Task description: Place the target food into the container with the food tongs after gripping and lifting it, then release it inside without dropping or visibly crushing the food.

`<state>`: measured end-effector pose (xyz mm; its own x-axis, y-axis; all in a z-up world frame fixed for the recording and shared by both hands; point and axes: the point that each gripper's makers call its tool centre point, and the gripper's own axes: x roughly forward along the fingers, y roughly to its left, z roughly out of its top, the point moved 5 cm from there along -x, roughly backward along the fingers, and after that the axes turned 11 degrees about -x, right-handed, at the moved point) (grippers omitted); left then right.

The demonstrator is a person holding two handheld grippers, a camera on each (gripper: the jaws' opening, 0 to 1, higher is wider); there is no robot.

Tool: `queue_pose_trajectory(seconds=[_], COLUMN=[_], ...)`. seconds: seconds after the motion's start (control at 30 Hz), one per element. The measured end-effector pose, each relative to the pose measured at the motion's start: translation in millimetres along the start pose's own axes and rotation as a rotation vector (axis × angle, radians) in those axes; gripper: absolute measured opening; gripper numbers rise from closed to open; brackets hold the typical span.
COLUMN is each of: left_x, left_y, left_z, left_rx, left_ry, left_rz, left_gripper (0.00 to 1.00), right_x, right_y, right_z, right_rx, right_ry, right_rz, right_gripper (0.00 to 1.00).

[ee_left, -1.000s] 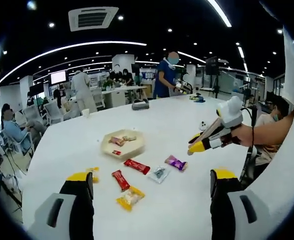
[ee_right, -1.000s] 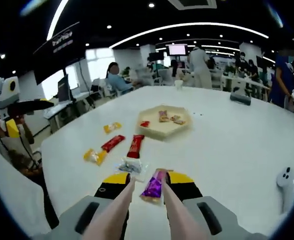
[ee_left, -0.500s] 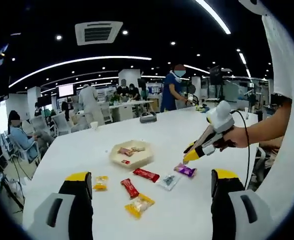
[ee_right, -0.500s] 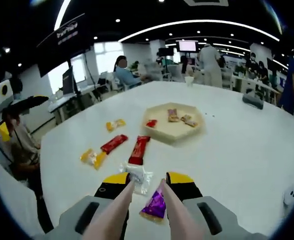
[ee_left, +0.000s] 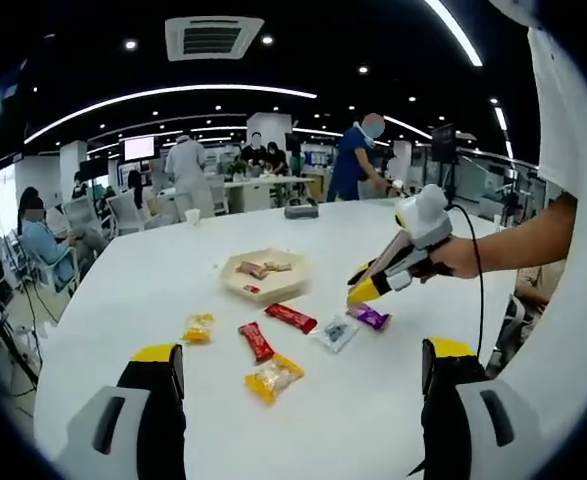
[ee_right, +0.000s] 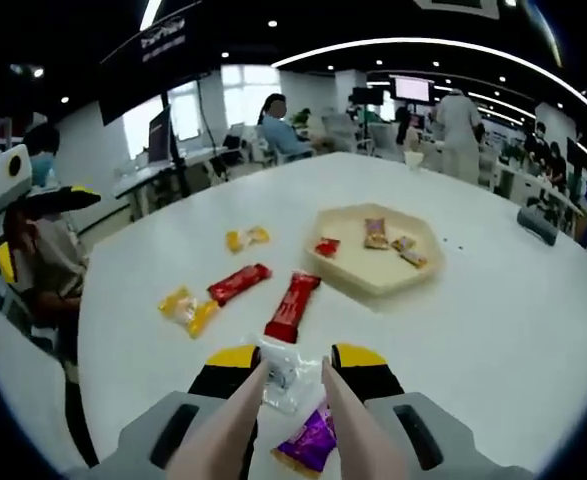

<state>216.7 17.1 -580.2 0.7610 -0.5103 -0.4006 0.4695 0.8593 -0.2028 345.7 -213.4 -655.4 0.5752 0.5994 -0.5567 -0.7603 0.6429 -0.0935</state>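
Over the last second the right gripper [ee_right: 291, 385] had pulled back toward the near table [ee_right: 493, 300] edge, so the purple packet [ee_right: 308, 443] that had sat between the tongs [ee_right: 345, 425] now lay low beside them, with the clear packet [ee_right: 285, 368] at their tips. Whether the tongs pinched anything could not be told. The tray [ee_right: 373, 262] stood well ahead; the left gripper [ee_left: 298, 385] hung wide apart, empty.
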Motion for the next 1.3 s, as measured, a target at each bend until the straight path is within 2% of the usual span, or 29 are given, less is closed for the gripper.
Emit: queue_pose_trajectory(seconds=[0.03, 0.1, 0.13, 0.17, 0.2, 0.23, 0.27, 0.37, 0.43, 0.53, 0.63, 0.67, 0.8, 0.87, 1.0, 1.03, 1.07, 1.2, 1.3], left_x=[-1.4, -2.2, -2.6, -2.7, -3.2, -3.2, -2.3, -1.7, -1.5, -1.1, -1.3, -0.5, -0.1, -0.8, 0.5, 1.8, 2.3, 3.4, 5.2], left_y=[1.8, 2.6, 3.1, 3.9, 3.6, 3.1, 0.7, -4.8, -7.0, -6.1, -7.3, -10.0, -7.8, -4.7, -3.2, -3.7, -3.8, -4.5, -3.7], left_z=[-1.7, -1.7, 0.1, 0.8, -1.4, -2.0, -0.9, 1.6, 4.6, 7.6, 7.4, 8.4, 11.3, 16.4, 20.9, 24.1, 25.1, 31.2, 33.3], left_rx=[-0.005, -0.010, -0.014, -0.036, -0.094, -0.109, -0.112, -0.091, -0.089, -0.056, -0.075, -0.082, -0.072, -0.051, -0.058, -0.014, 0.007, 0.002, 0.043], left_ry=[0.034, 0.046, 0.019, 0.001, -0.003, -0.003, -0.014, -0.029, -0.027, -0.044, -0.040, -0.049, -0.013, -0.043, -0.067, -0.089, -0.095, -0.094, -0.114], left_rz=[0.023, 0.033, 0.034, 0.040, 0.048, 0.048, 0.047, 0.048, 0.039, 0.045, 0.047, 0.029, 0.036, 0.042, 0.036, 0.026, 0.022, 0.008, 0.001], left_gripper=[0.99, 0.99, 0.99, 1.00, 1.00, 1.00, 1.00, 1.00, 1.00, 1.00, 1.00, 1.00, 1.00, 1.00, 1.00, 1.00, 1.00, 1.00, 1.00], right_x=[-1.1, -3.5, -3.7, -4.8, -6.4, -6.5, -9.0, -14.3, -14.3, -8.9, -9.2, -9.8, -10.9, -7.1, -9.4, -11.1, -11.7, -15.0, -14.2], right_y=[-1.6, -4.9, -5.5, -8.1, -11.7, -11.4, -12.0, -13.3, -11.1, -10.3, -9.9, -9.9, -12.3, -12.8, -13.8, -13.0, -12.4, -12.3, -12.7], right_z=[-2.1, -10.8, -16.3, -23.4, -31.8, -34.1, -40.1, -43.9, -43.7, -46.1, -46.6, -46.3, -45.1, -45.1, -41.8, -40.4, -40.9, -43.5, -44.3], right_rx=[0.012, 0.022, 0.040, 0.073, 0.074, 0.074, 0.096, 0.111, 0.165, 0.150, 0.160, 0.172, 0.201, 0.187, 0.178, 0.177, 0.176, 0.209, 0.197], right_ry=[0.007, 0.025, 0.038, 0.065, 0.095, 0.102, 0.126, 0.123, 0.110, 0.120, 0.121, 0.119, 0.107, 0.112, 0.105, 0.098, 0.097, 0.087, 0.089], right_rz=[-0.009, -0.032, -0.038, -0.077, -0.120, -0.123, -0.155, -0.211, -0.203, -0.196, -0.197, -0.202, -0.212, -0.201, -0.203, -0.206, -0.207, -0.213, -0.211], right_gripper=[0.28, 0.28, 0.28, 0.27, 0.27, 0.27, 0.27, 0.27, 0.28, 0.28, 0.28, 0.28, 0.28, 0.28, 0.28, 0.28, 0.28, 0.28, 0.28])
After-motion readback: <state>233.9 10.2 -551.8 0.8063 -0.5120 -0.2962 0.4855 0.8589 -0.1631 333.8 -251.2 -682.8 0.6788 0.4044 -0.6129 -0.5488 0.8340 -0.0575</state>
